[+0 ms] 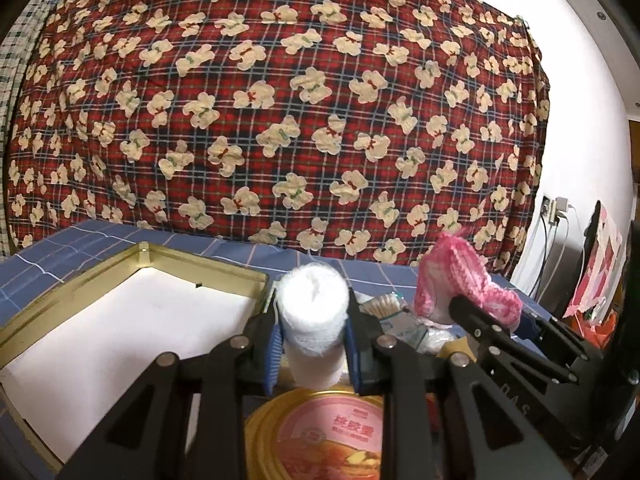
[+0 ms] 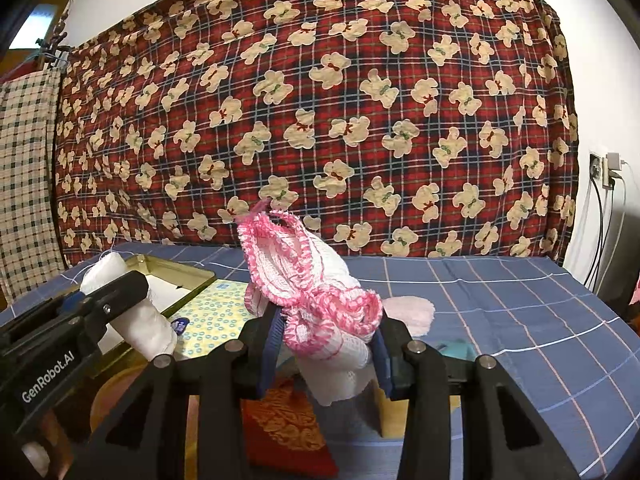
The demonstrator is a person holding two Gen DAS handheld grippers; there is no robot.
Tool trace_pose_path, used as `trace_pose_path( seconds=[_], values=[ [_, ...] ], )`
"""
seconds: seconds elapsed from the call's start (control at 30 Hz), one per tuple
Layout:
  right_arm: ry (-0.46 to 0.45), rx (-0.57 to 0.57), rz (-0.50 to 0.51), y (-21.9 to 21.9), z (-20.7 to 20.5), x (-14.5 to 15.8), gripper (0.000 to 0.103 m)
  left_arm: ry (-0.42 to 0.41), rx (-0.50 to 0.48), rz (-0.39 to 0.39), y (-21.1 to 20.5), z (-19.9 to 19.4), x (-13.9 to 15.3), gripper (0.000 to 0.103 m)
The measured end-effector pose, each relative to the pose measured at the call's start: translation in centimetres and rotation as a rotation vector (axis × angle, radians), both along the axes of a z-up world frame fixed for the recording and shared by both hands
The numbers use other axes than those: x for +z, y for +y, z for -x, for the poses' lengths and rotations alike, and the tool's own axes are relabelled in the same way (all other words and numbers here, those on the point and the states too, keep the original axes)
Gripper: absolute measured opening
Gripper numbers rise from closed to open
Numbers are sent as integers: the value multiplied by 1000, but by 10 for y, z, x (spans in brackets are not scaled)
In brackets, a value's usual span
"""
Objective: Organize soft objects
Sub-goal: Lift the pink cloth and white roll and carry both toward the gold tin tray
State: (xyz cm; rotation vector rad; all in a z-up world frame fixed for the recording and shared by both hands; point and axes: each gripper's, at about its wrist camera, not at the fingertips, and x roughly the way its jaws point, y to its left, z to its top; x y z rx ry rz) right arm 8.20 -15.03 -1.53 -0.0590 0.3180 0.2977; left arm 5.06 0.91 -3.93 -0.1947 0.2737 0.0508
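My left gripper [image 1: 314, 334] is shut on a white gauze roll [image 1: 314, 316], held upright above the table; the same roll [image 2: 132, 316] shows at the left of the right wrist view. Just left of it lies a gold-rimmed tin [image 1: 100, 320] with a white inside. My right gripper [image 2: 326, 344] is shut on a pink-and-white knitted piece [image 2: 312, 292], which bunches up between the blue pads. In the left wrist view that knitted piece [image 1: 460, 276] hangs to the right of the roll.
A blue checked cloth [image 2: 500, 300] covers the table, backed by a red plaid bear-print blanket [image 1: 280, 100]. A round gold lid [image 1: 320, 440], a cotton swab pack [image 1: 384, 306], a yellow patterned packet [image 2: 212, 312], a red embroidered pouch [image 2: 288, 424] and a pale pink cloth [image 2: 412, 308] lie about.
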Motion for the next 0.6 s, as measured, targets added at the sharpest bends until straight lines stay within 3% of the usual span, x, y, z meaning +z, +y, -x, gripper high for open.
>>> trace_pose_path(
  seconds=[0.6],
  values=[
    [0, 47, 5, 20, 4, -1, 43, 5, 99, -64, 6, 2, -1, 25]
  ],
)
